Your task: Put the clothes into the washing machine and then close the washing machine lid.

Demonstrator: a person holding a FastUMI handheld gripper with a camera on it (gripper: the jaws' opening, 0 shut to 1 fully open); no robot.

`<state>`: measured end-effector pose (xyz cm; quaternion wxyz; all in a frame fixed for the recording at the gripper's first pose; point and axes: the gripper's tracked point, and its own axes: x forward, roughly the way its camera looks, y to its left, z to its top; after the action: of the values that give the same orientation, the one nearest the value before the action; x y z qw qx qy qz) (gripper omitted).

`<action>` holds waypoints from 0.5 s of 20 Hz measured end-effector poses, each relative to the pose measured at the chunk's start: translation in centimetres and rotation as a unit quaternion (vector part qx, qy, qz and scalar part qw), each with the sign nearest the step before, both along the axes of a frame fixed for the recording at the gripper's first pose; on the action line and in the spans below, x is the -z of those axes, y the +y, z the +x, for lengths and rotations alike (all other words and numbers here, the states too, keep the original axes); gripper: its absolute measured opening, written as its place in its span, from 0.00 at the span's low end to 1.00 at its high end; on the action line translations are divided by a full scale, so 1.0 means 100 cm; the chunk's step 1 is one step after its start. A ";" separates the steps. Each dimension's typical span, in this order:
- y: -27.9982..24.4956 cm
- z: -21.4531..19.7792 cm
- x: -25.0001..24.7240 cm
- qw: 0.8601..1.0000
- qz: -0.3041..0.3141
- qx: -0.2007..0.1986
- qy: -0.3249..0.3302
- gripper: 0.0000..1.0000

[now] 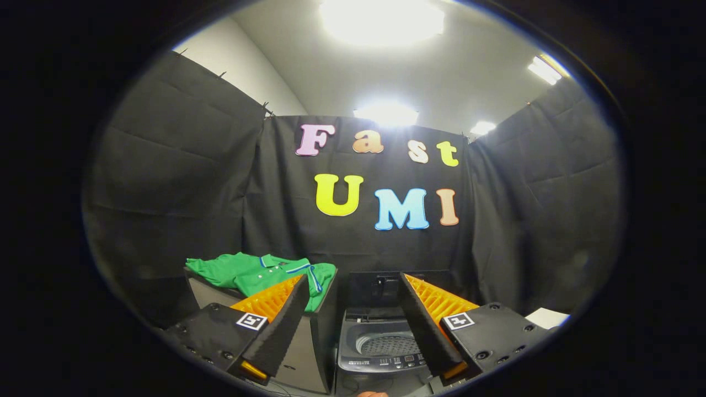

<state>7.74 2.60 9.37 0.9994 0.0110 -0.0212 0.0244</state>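
Gripper (353,281) spread wide, green shirt (265,273) flat crosswise beyond left finger, collar towards open washing machine (380,344).

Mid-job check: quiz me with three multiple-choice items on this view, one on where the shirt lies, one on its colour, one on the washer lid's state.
1. Where does the shirt lie?
A. Inside the washing machine drum
B. On top of the box beside the washing machine
C. Between the tool's fingers

2. What is the shirt's main colour?
A. Green
B. Red
C. White

3. What state is the washing machine lid in?
A. Closed flat
B. Raised, drum exposed
C. Taken off and lying on the box

Answers: 1 B, the shirt is spread over the box to the side of the washer. 2 A, the cloth is green with pale trim. 3 B, the lid stands up behind the bare drum. The tool is open, holding nothing.
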 end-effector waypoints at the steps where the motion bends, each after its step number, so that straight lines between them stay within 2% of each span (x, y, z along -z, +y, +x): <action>1: 0.003 0.007 -0.008 1.000 0.001 -0.006 0.001 1.00; 5: 0.014 0.028 -0.046 1.000 0.011 -0.026 -0.014 1.00; 10: 0.036 0.060 -0.063 0.998 0.003 -0.058 0.013 1.00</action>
<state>13.77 6.25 15.71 0.9965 0.0154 -0.0080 0.0823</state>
